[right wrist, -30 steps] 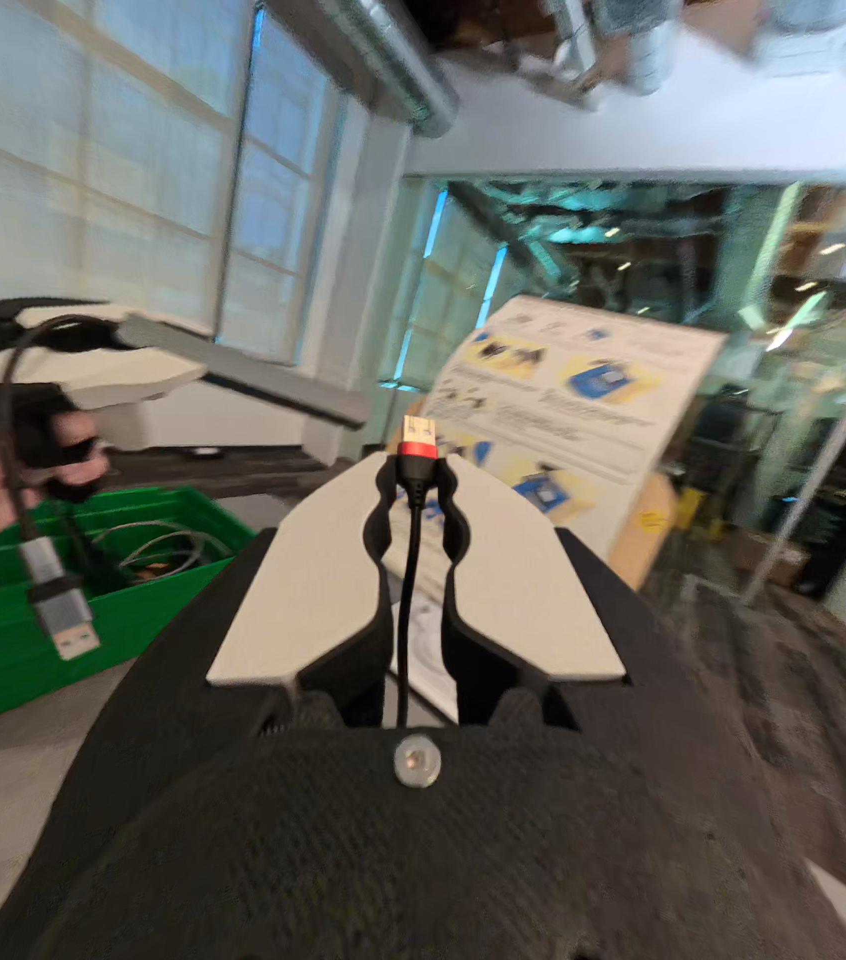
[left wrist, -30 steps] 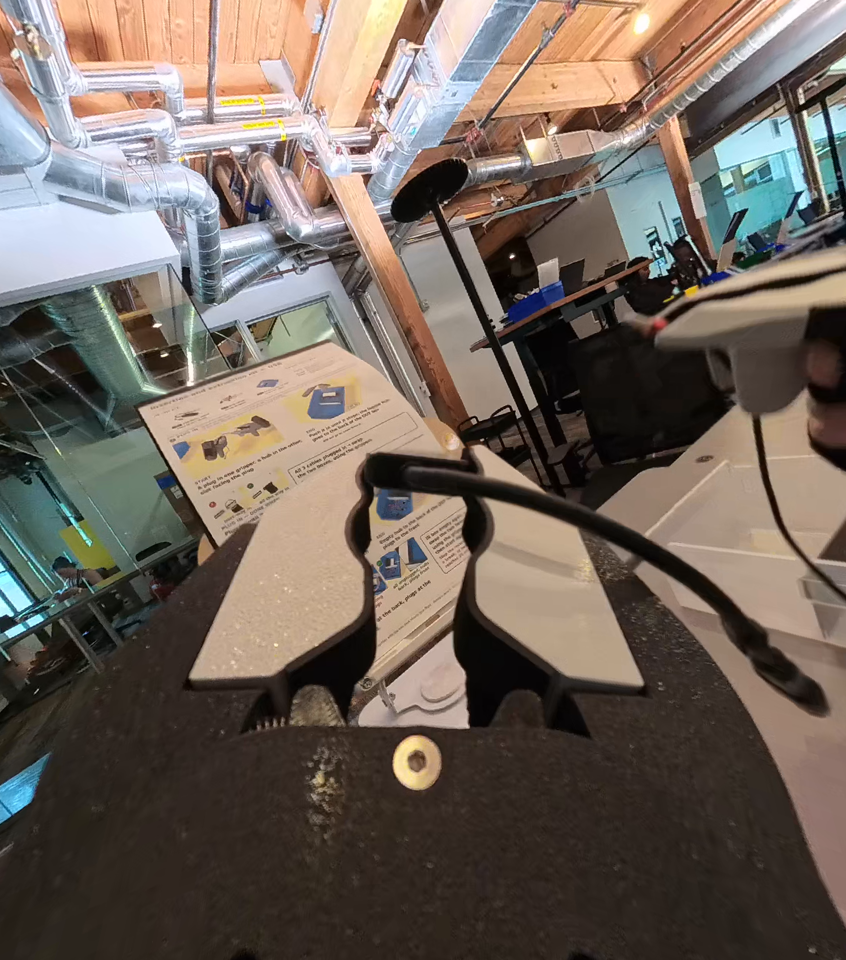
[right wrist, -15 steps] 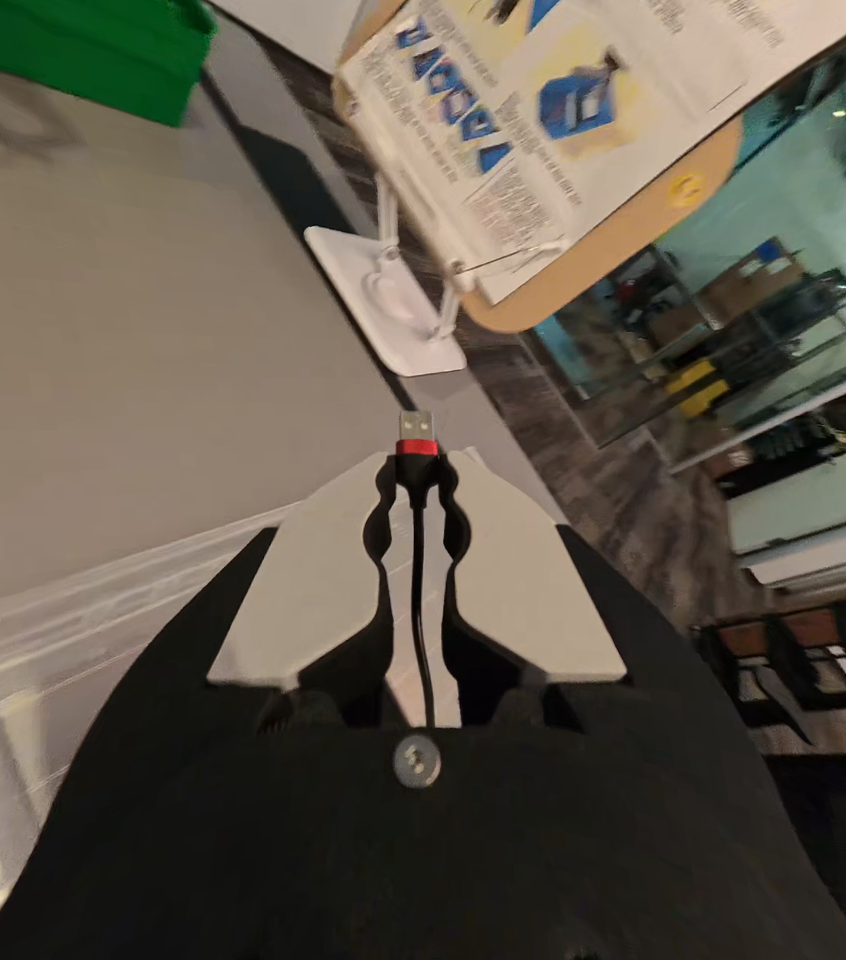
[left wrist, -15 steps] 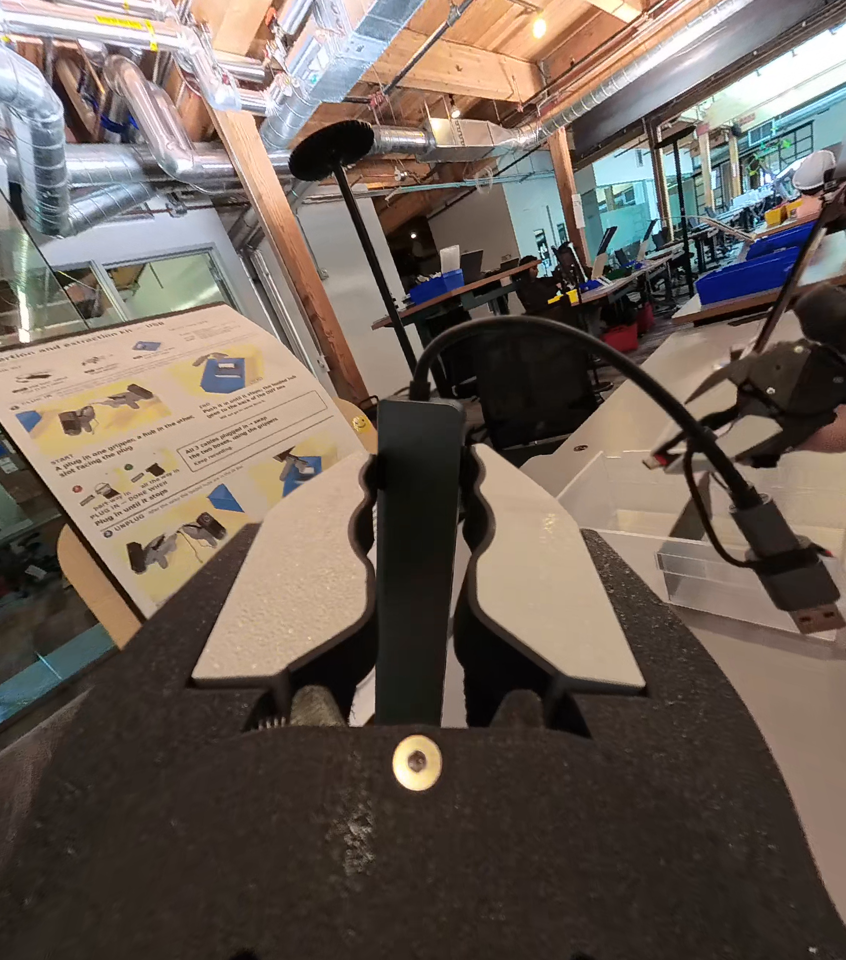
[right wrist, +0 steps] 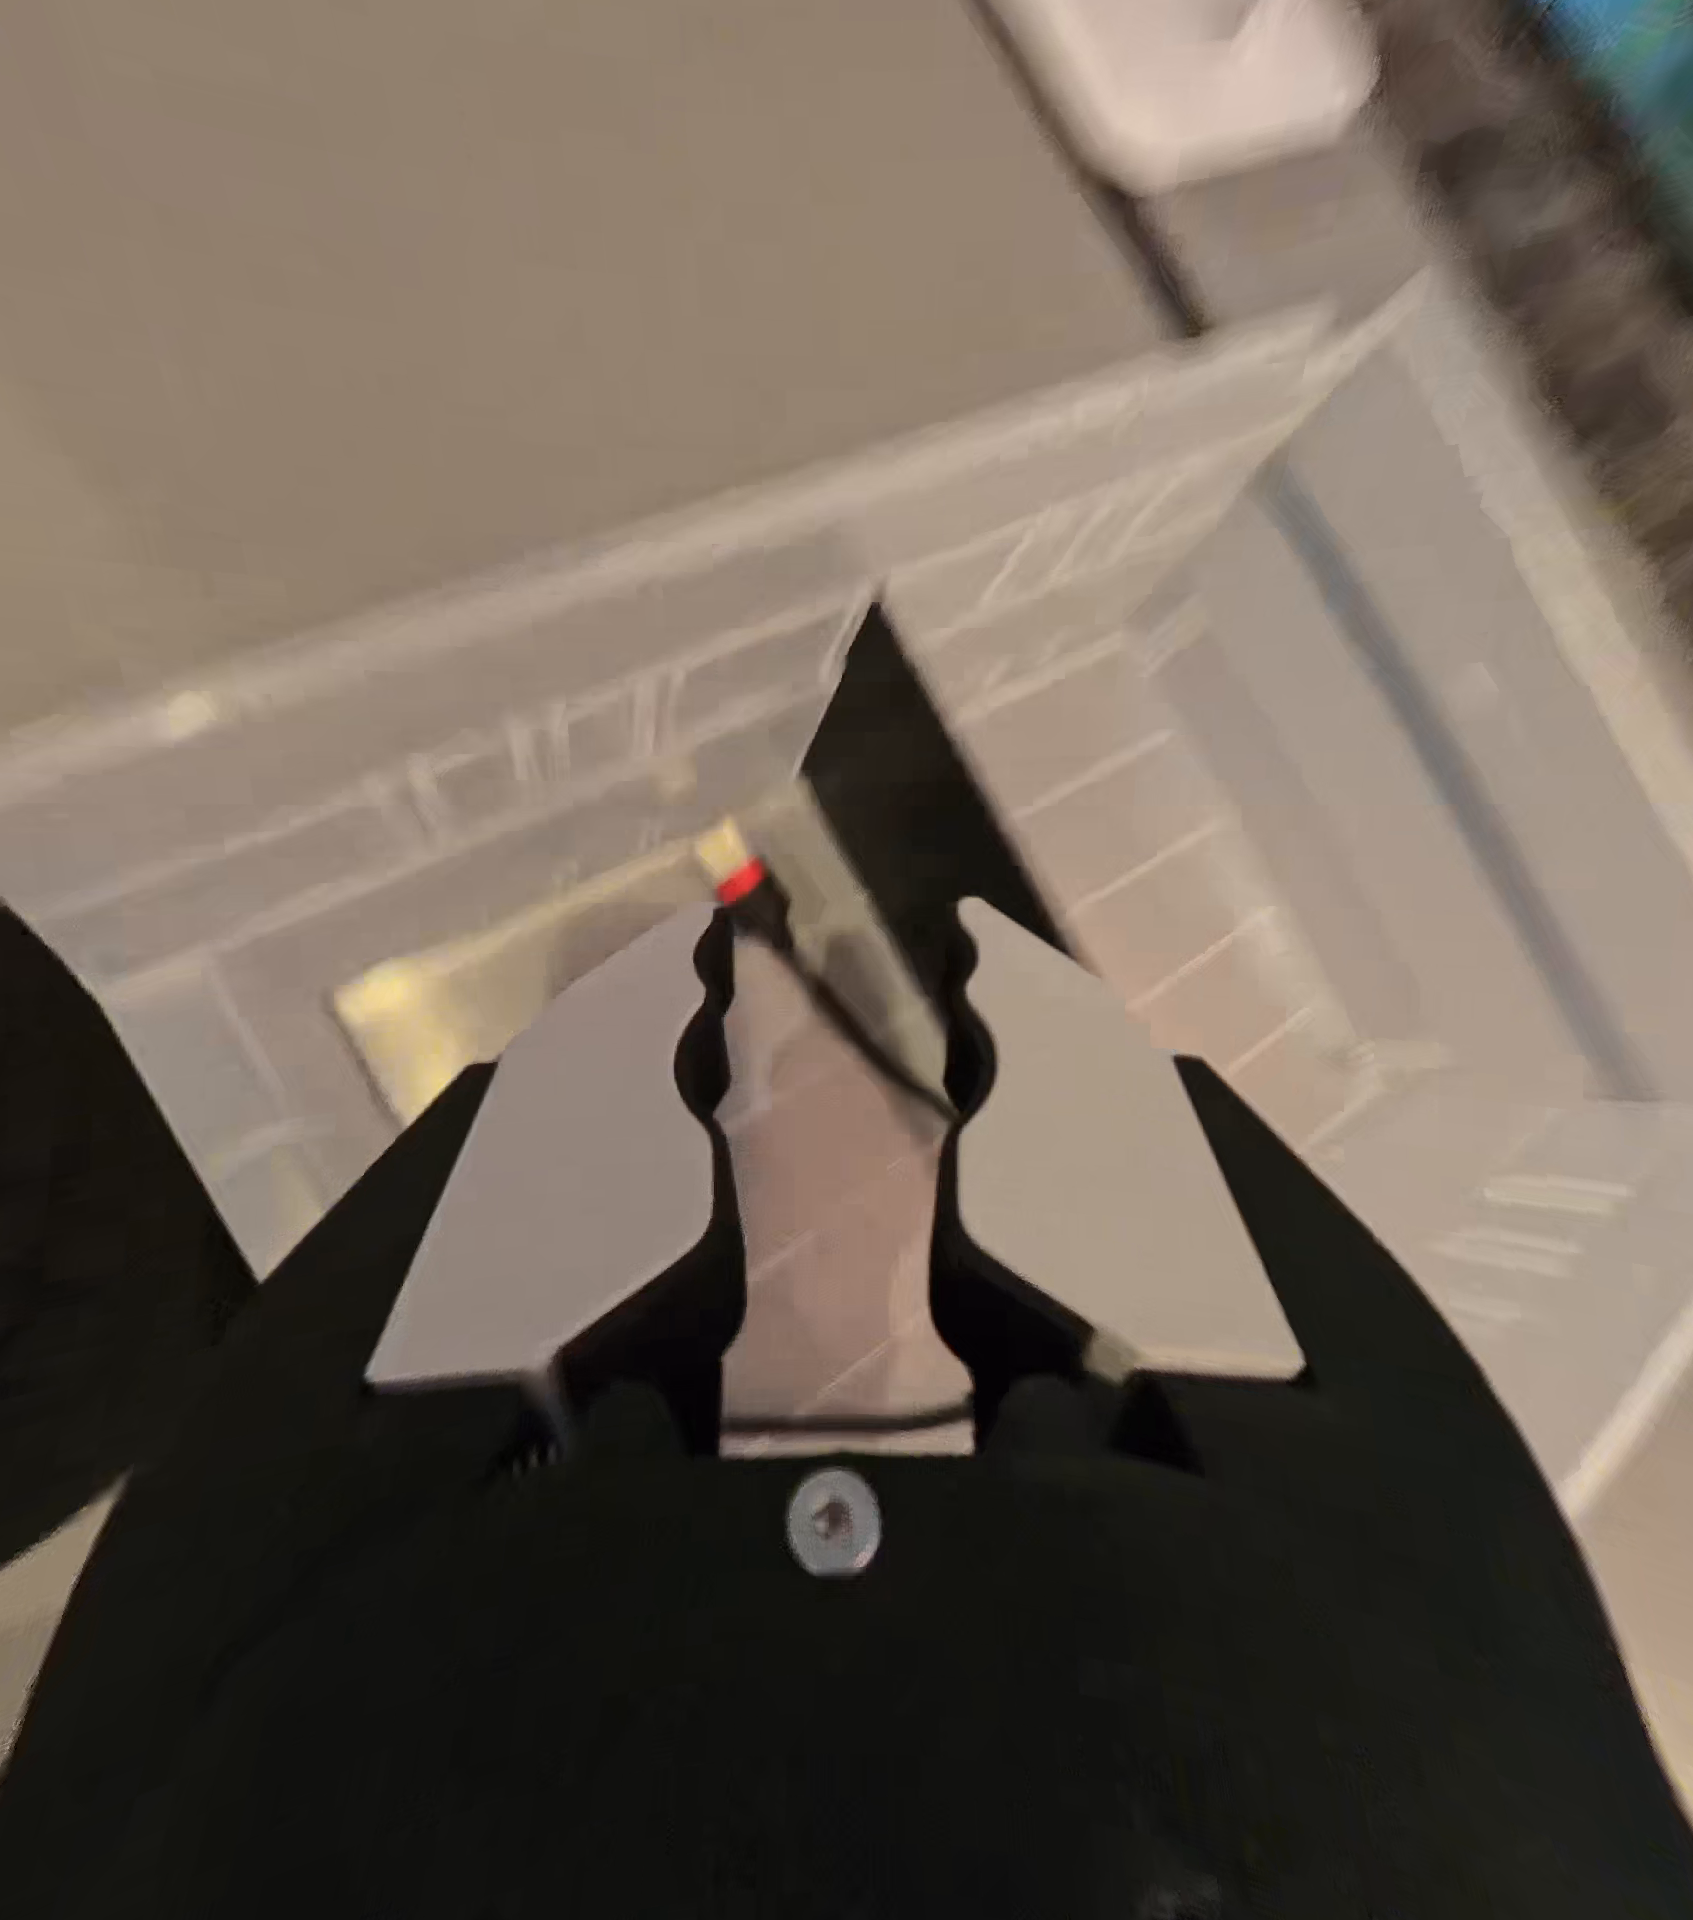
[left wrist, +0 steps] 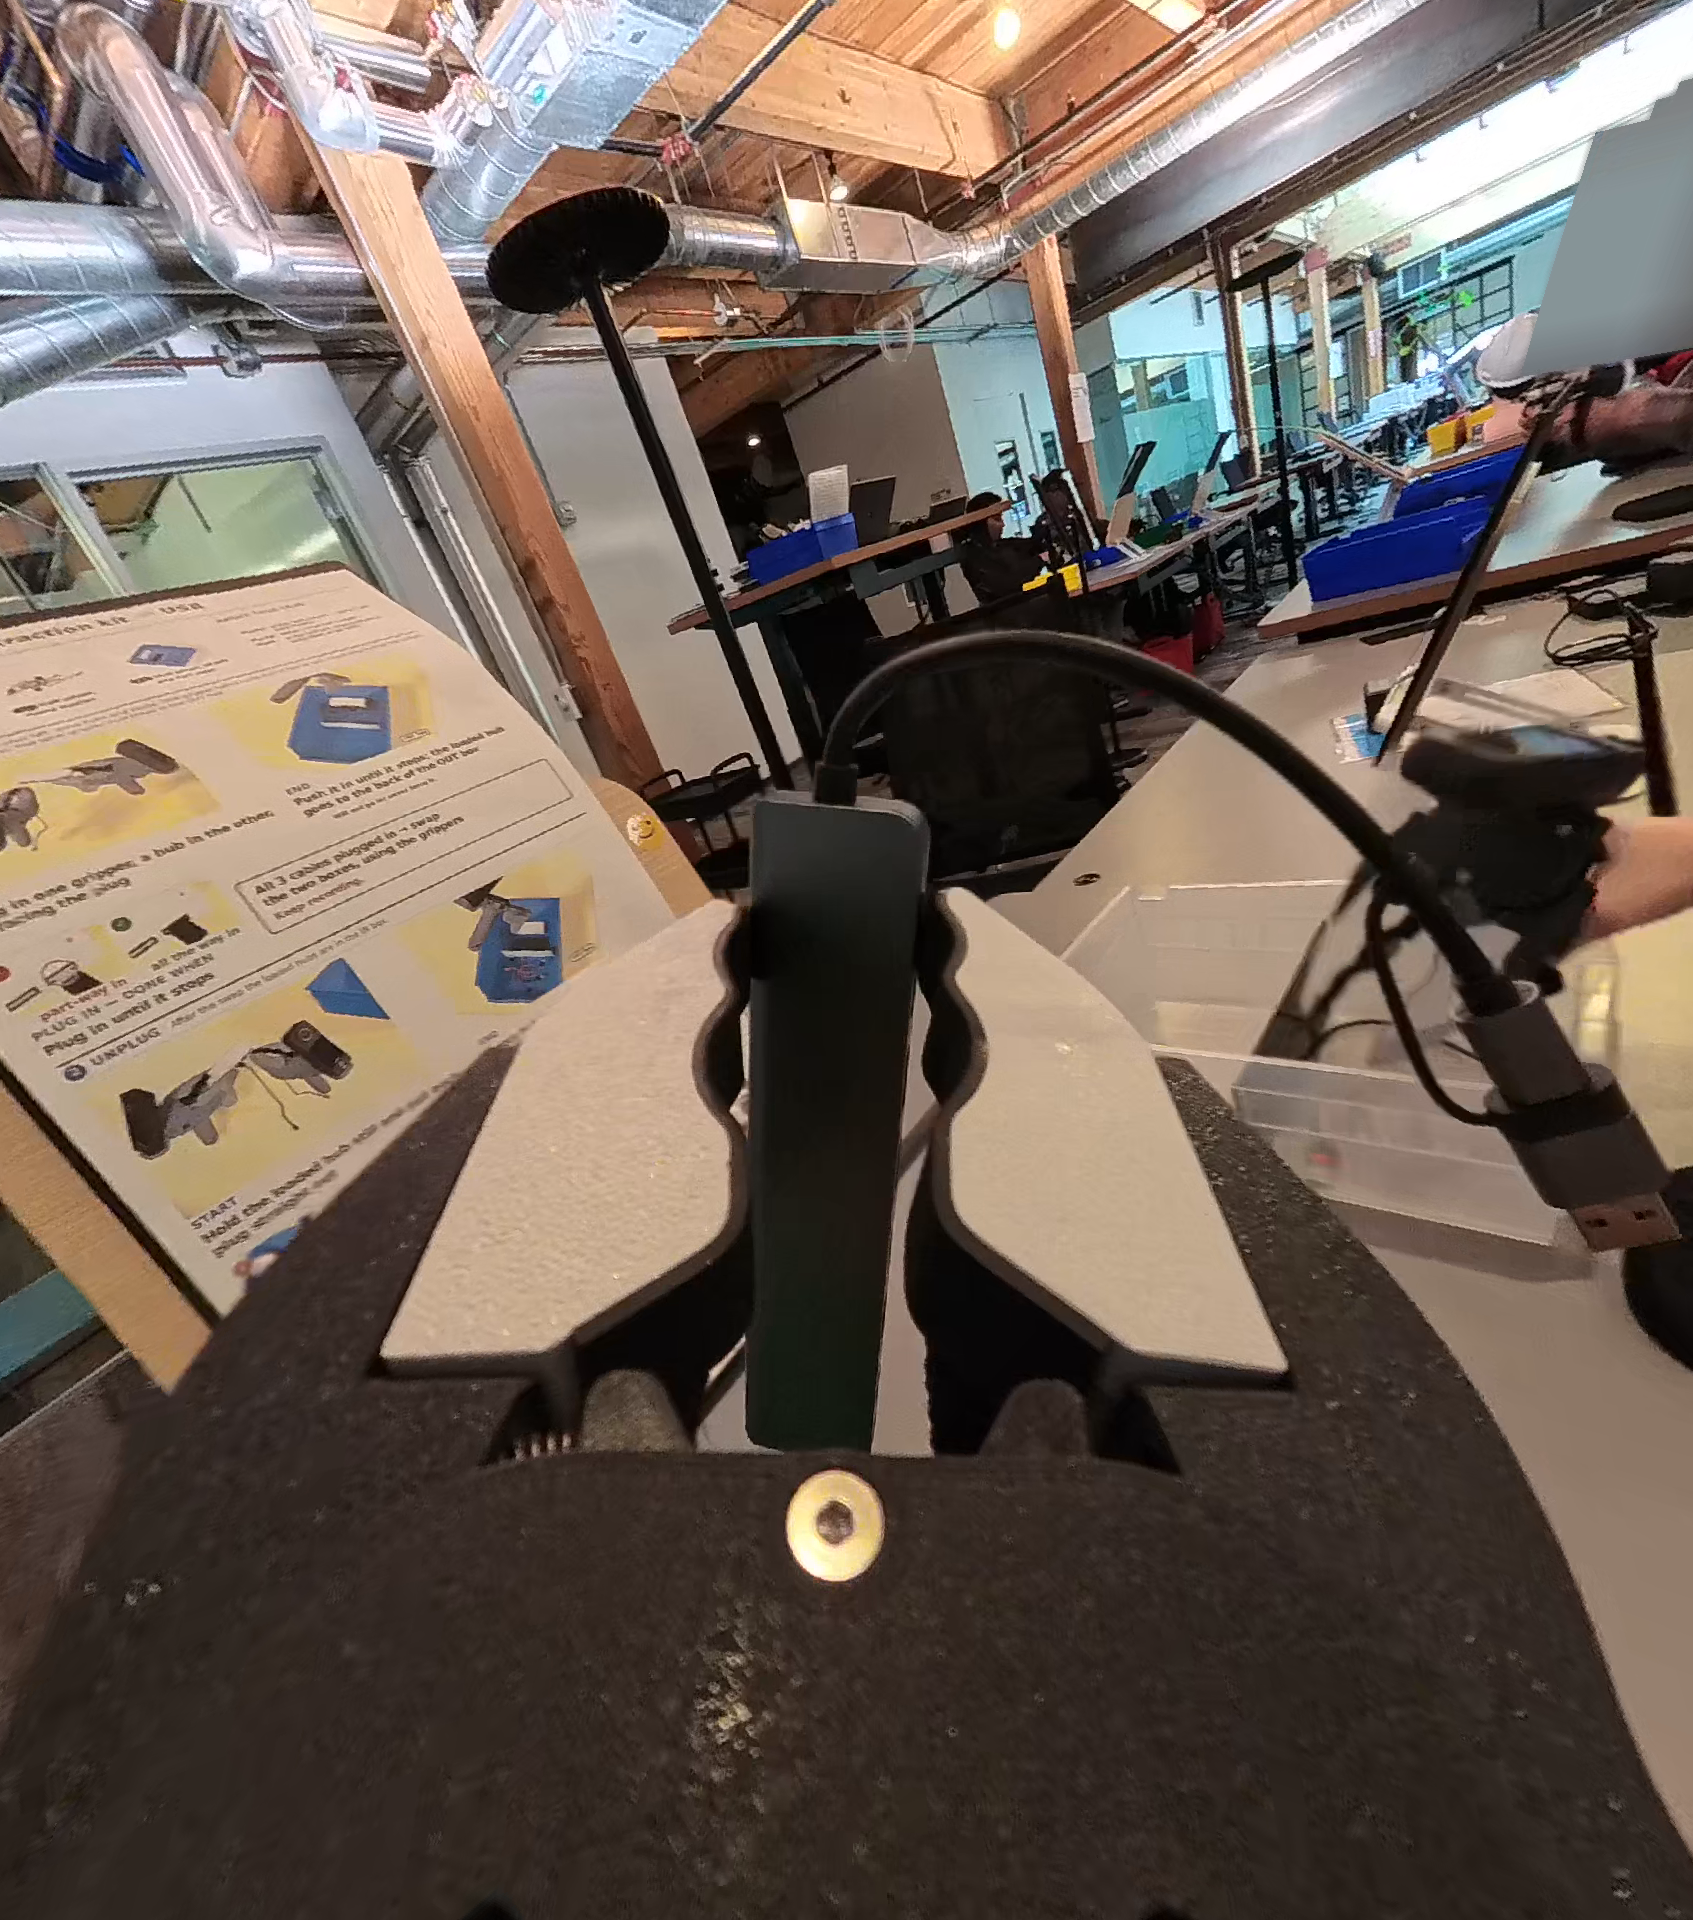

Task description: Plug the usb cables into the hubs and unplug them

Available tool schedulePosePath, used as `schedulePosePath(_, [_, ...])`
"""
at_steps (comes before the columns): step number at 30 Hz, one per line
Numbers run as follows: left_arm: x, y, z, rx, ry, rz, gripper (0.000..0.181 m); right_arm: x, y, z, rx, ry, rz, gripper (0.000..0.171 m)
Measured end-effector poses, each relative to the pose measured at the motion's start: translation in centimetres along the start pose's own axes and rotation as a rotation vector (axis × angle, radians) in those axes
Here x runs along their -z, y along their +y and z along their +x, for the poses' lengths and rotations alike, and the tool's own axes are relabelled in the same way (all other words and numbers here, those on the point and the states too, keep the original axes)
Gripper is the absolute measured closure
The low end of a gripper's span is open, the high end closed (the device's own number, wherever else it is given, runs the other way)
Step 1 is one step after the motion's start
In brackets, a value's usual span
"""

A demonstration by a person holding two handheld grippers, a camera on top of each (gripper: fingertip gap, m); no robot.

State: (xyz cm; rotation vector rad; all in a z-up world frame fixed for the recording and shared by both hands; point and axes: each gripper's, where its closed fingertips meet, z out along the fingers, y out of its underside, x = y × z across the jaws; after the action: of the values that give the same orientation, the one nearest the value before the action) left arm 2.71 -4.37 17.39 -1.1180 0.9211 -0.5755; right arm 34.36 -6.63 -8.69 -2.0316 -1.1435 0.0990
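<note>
The left gripper (left wrist: 826, 925) is clenched on a dark, flat hub (left wrist: 826, 1091), held upright between the jaws; its lower end is hidden behind the gripper body. From the hub's top a black cable (left wrist: 1133, 707) arcs right and ends in a grey plug (left wrist: 1590, 1153) hanging free above the pale table (left wrist: 1569, 1475). The right gripper (right wrist: 837, 914) is seen with jaws parted and nothing gripped. A thin black cable with a red-collared plug (right wrist: 733, 868) lies just past the tips, inside a clear plastic box (right wrist: 509, 644); heavy blur leaves its contact with the box hard to judge. A printed instruction board (left wrist: 198, 852) stands at left.
</note>
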Motion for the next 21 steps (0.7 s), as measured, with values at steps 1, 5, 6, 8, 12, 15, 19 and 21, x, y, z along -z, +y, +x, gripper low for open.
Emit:
schedulePosePath(1, [-0.1, 0.0, 0.4, 0.014, 0.023, 0.0, 0.151, 1.2, -2.3, 0.6, 0.002, 0.044, 0.107, 0.129])
schedulePosePath(5, [-0.4, -0.5, 2.9, 0.163, 0.214, 0.033, 0.151, 6.8, -14.8, 0.7, -0.036, 0.162, 0.605, 0.129])
schedulePosePath(6, [-0.5, -0.7, 3.7, 0.207, 0.275, 0.043, 0.151, 7.3, -17.7, -0.6, -0.026, 0.138, 0.695, 0.129])
schedulePosePath(8, [-0.5, -1.0, 5.0, 0.27, 0.366, 0.056, 0.15, 6.7, -22.9, -4.1, 0.018, 0.042, 0.818, 0.125])
schedulePosePath(12, [-0.9, -0.7, 6.7, 0.29, 0.446, 0.038, 0.15, 2.9, -30.0, -12.0, 0.037, -0.289, 0.877, 0.103])
schedulePosePath(15, [-1.1, -0.2, 7.9, 0.3, 0.502, 0.014, 0.15, 0.6, -32.8, -14.6, 0.013, -0.399, 0.879, 0.106])
schedulePosePath(19, [-1.4, 0.6, 6.5, 0.383, 0.477, -0.019, 0.111, -0.1, -32.7, -12.7, -0.035, -0.364, 0.836, 0.138])
schedulePosePath(21, [-1.5, 2.7, 4.2, 0.328, 0.374, -0.11, 0.108, 1.2, -31.6, -9.3, -0.087, -0.27, 0.823, 0.138])
